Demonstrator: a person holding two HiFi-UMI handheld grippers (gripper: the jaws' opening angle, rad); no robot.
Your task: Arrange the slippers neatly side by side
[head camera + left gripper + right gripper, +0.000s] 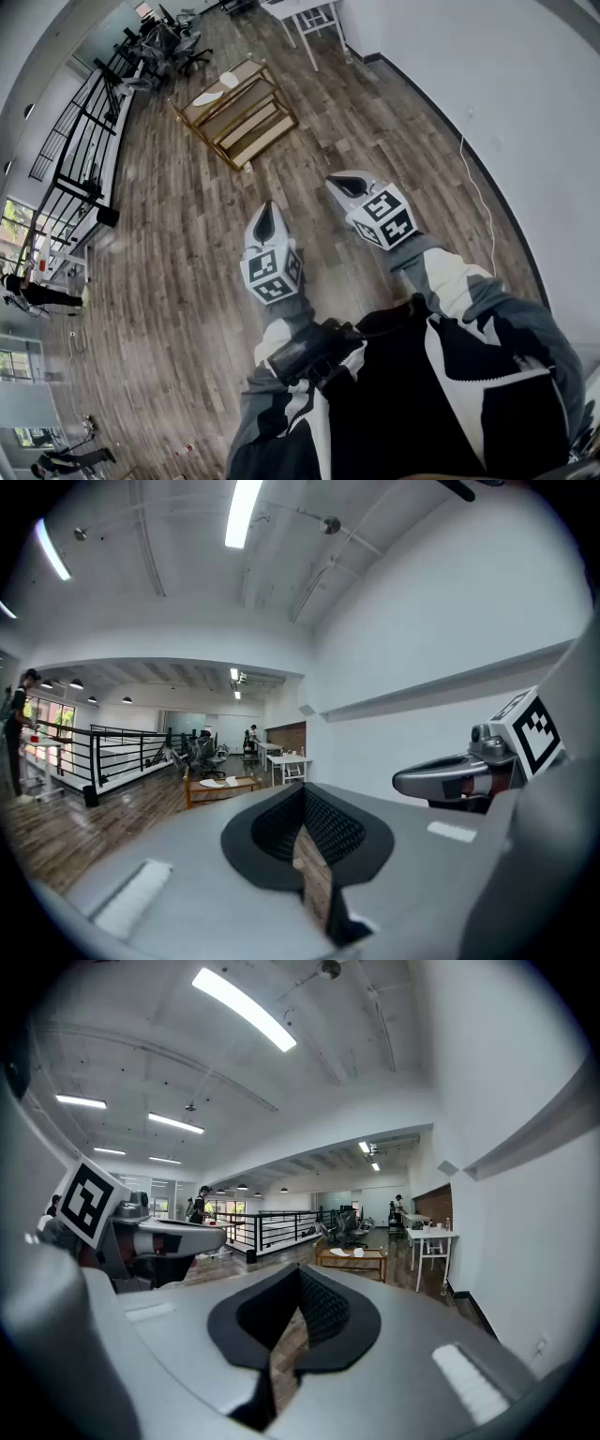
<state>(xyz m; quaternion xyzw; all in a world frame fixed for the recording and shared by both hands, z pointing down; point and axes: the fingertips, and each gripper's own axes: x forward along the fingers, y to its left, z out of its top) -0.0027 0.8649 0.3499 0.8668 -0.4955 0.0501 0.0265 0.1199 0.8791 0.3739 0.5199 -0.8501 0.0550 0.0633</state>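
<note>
Two claws, both shut with nothing between the jaws, are held side by side over the floor (178,244) — left claw (265,218), right claw (345,185). Two white slippers (208,97) lie well ahead on one wooden rack (248,129) — near each other, not touching.

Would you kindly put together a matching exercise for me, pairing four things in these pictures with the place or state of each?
Things:
1. slippers
2. white table
3. black railing
4. right gripper

Places or states:
A. jaws shut, nothing between them
B. against the white wall
C. on top of the wooden rack
D. along the edge of the floor, at the left in the head view

Pairs: 1-C, 2-B, 3-D, 4-A
</note>
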